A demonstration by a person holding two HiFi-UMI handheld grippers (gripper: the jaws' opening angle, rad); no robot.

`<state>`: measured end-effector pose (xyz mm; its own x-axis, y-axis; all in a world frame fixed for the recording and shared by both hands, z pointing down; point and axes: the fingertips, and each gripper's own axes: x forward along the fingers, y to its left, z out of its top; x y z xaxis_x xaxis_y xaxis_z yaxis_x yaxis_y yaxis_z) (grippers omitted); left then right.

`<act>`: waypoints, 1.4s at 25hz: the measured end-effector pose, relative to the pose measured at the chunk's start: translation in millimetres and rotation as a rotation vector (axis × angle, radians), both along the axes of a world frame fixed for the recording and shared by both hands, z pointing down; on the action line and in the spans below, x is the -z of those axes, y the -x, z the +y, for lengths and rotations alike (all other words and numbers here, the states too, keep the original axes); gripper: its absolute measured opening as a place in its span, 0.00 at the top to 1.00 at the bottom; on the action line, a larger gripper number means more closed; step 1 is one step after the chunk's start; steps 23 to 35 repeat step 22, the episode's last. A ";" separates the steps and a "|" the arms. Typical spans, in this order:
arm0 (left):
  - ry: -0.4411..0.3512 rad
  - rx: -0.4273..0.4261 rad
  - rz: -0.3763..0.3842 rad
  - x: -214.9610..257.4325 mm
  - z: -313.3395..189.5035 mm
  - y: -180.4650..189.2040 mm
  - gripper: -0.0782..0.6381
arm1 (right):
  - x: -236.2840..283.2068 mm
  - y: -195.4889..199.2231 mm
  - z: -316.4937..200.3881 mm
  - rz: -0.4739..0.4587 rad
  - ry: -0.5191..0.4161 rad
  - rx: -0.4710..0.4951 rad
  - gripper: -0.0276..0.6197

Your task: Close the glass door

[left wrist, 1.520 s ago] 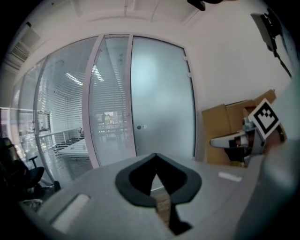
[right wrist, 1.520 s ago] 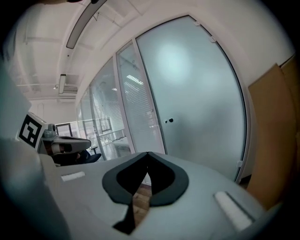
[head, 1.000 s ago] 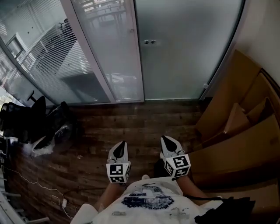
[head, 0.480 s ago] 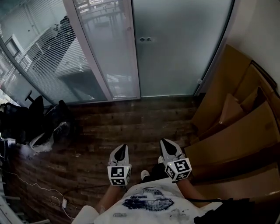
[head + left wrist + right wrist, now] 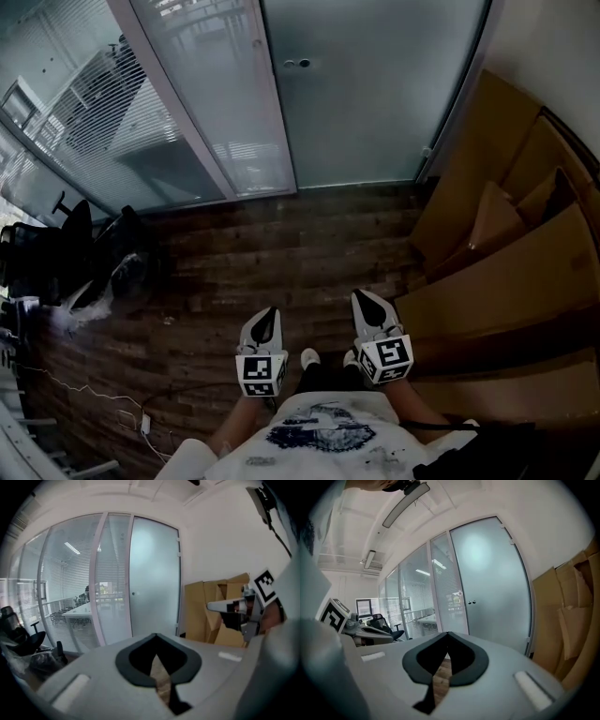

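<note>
The frosted glass door stands at the top of the head view, its small round lock fittings close to the white frame post. It looks flush with the frame. It also appears ahead as the door in the left gripper view and the door in the right gripper view. My left gripper and right gripper hover side by side over the wooden floor, well short of the door. Both are shut and hold nothing, pointing toward it.
Flattened cardboard boxes lean along the right side. Glass wall panels with blinds run to the left. Black office chairs and a white cable with a plug strip occupy the left floor. The person's shoe shows between the grippers.
Both grippers have slid a little lower in the head view, away from the door, and more floor shows between them and it. Their jaws stay shut.
</note>
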<state>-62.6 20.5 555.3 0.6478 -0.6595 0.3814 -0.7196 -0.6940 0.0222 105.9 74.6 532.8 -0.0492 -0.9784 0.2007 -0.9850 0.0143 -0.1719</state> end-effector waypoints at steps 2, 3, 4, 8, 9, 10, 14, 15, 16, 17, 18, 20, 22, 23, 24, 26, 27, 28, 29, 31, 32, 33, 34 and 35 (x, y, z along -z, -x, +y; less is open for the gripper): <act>-0.016 -0.009 0.004 3.6 5.3 -14.4 0.89 | 1.0 -10.8 4.7 -0.002 -0.001 0.001 0.95; -0.023 -0.016 0.006 5.3 8.2 -22.0 0.89 | 1.2 -16.5 7.4 -0.005 -0.002 -0.002 0.95; -0.028 -0.023 0.010 8.4 10.8 -30.1 0.89 | 1.7 -22.4 9.7 -0.009 -0.004 -0.007 0.95; -0.094 -0.056 0.003 17.1 16.7 -50.1 0.89 | 9.0 -43.6 16.5 -0.010 -0.023 -0.033 0.95; -0.109 -0.060 -0.002 19.5 17.1 -53.2 0.89 | 11.0 -48.6 17.6 -0.011 -0.028 -0.040 0.95; -0.119 -0.060 -0.006 21.9 16.9 -55.8 0.89 | 12.4 -53.3 18.3 -0.014 -0.034 -0.046 0.95; -0.124 -0.041 -0.012 25.5 15.8 -60.1 0.89 | 13.1 -65.1 22.0 -0.029 -0.041 -0.052 0.95; -0.123 -0.035 -0.012 25.9 15.4 -62.3 0.89 | 13.2 -67.7 22.5 -0.027 -0.042 -0.048 0.95; -0.124 -0.030 -0.013 26.5 14.8 -65.2 0.89 | 13.3 -70.9 22.5 -0.025 -0.043 -0.042 0.95; -0.126 -0.025 -0.013 27.4 14.9 -68.8 0.89 | 13.2 -74.6 22.5 -0.024 -0.044 -0.039 0.95; -0.129 -0.024 -0.011 28.4 16.1 -72.8 0.89 | 12.8 -78.4 23.1 -0.025 -0.044 -0.036 0.95; -0.138 -0.026 -0.008 29.5 21.1 -80.1 0.89 | 10.6 -85.5 26.1 -0.029 -0.038 -0.034 0.95; -0.143 -0.030 -0.006 29.3 27.3 -86.2 0.89 | 7.6 -91.6 29.8 -0.036 -0.028 -0.034 0.95; -0.143 -0.030 -0.006 29.3 27.3 -86.2 0.89 | 7.6 -91.6 29.8 -0.036 -0.028 -0.034 0.95; -0.143 -0.030 -0.006 29.3 27.3 -86.2 0.89 | 7.6 -91.6 29.8 -0.036 -0.028 -0.034 0.95; -0.143 -0.030 -0.006 29.3 27.3 -86.2 0.89 | 7.6 -91.6 29.8 -0.036 -0.028 -0.034 0.95; -0.143 -0.030 -0.006 29.3 27.3 -86.2 0.89 | 7.6 -91.6 29.8 -0.036 -0.028 -0.034 0.95; -0.143 -0.030 -0.006 29.3 27.3 -86.2 0.89 | 7.6 -91.6 29.8 -0.036 -0.028 -0.034 0.95; -0.143 -0.030 -0.006 29.3 27.3 -86.2 0.89 | 7.6 -91.6 29.8 -0.036 -0.028 -0.034 0.95; -0.143 -0.030 -0.006 29.3 27.3 -86.2 0.89 | 7.6 -91.6 29.8 -0.036 -0.028 -0.034 0.95; -0.143 -0.030 -0.006 29.3 27.3 -86.2 0.89 | 7.6 -91.6 29.8 -0.036 -0.028 -0.034 0.95; -0.143 -0.030 -0.006 29.3 27.3 -86.2 0.89 | 7.6 -91.6 29.8 -0.036 -0.028 -0.034 0.95; -0.143 -0.030 -0.006 29.3 27.3 -86.2 0.89 | 7.6 -91.6 29.8 -0.036 -0.028 -0.034 0.95; -0.143 -0.030 -0.006 29.3 27.3 -86.2 0.89 | 7.6 -91.6 29.8 -0.036 -0.028 -0.034 0.95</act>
